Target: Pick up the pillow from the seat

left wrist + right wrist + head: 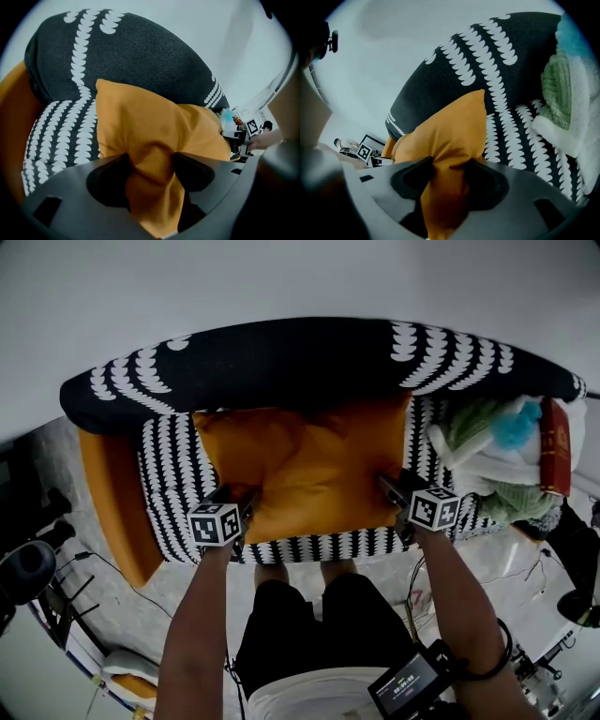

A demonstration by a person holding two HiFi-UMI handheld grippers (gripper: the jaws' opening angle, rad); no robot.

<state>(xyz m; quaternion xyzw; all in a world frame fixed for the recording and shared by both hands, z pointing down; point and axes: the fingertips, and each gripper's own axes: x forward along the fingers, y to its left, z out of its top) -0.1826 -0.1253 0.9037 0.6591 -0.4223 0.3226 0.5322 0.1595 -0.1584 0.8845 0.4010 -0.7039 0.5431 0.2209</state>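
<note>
Orange pillow [309, 470] lies at the centre of the black-and-white patterned seat [173, 484], its upper edge against the dark backrest [300, 362] at 12 o'clock. Left gripper [151, 161] is at the pillow's 8 o'clock corner, jaws clamped on a bunched fold of the orange fabric. Right gripper [451, 164] is at the 4 o'clock corner, jaws likewise pinching the pillow's fabric. Pile of soft toys [506, 456] sits on the seat at 3 o'clock, just beside the pillow.

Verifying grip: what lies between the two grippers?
The orange pillow, spanning from left gripper to right gripper, each pinching a corner; head view shows it.
</note>
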